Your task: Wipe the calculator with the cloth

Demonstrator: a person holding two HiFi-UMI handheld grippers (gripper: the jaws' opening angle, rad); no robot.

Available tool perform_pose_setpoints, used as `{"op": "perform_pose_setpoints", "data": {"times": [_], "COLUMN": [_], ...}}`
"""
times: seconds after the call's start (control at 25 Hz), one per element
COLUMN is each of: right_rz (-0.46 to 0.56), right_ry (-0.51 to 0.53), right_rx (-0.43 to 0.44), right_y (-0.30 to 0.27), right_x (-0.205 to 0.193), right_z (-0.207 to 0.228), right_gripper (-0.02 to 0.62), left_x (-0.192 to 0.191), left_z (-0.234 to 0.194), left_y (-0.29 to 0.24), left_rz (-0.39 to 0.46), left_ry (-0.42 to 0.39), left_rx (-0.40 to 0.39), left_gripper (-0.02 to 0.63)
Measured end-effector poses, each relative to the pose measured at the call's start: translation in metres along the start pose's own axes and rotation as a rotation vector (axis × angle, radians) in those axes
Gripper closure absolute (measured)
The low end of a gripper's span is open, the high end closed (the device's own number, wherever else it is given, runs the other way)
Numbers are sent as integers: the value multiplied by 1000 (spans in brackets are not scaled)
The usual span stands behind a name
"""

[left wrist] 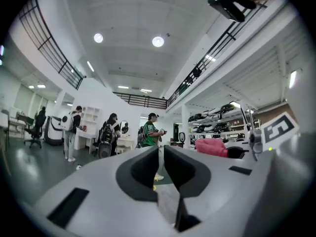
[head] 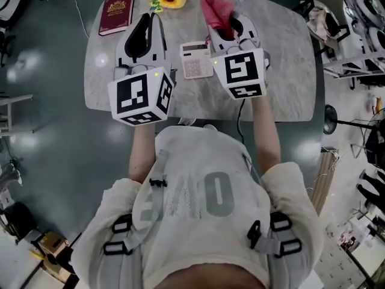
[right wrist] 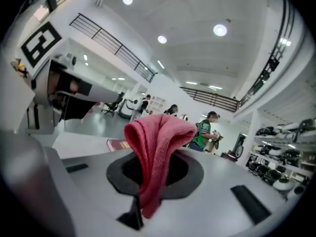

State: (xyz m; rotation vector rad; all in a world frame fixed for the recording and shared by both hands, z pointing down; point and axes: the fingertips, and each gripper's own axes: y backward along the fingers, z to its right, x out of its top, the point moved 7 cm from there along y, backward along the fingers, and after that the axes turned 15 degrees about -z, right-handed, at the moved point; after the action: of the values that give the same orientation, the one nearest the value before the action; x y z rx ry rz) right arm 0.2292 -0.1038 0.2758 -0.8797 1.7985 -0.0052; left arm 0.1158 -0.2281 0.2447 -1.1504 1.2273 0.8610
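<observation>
Calculator location and current step? — Operator

It lies flat on the counter, between your two grippers and below them. You hold the cloth pinched in the fingers of the right gripper. The fingers of the left gripper are drawn nearly together on nothing. Both grippers point level, clear of the calculator, so judge the wipe as not in contact at this moment. Next move: tip the right gripper down and lower it until the cloth's loose fold meets the keys. — Guide

Which view do I trust? — Operator

Use the head view for the calculator; neither gripper view shows it. Use the right gripper view to confirm the pinch on the cloth. Use the left gripper view to confirm that gripper is empty. — Guide
</observation>
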Motion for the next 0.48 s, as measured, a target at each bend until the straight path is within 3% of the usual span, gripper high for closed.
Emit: {"op": "perform_pose_setpoints", "data": {"times": [0.12,0.28,0.48], "right_rz": [54,86,74], "right_ry": [-126,-274,-339], "right_rx": [-77,-150,-208], "right_y": [29,60,94], "right_x": [-4,-22,-49], "right_z": [7,10,6], "right_gripper": [540,540,540], "left_x": [3,0,-5], "left_z": [13,18,19], "left_y": [10,18,22], "left_rz": [46,86,89], "left_ry": [-80,-111,-123], "left_rx": [37,37,51], "left_gripper": [578,584,584]}}
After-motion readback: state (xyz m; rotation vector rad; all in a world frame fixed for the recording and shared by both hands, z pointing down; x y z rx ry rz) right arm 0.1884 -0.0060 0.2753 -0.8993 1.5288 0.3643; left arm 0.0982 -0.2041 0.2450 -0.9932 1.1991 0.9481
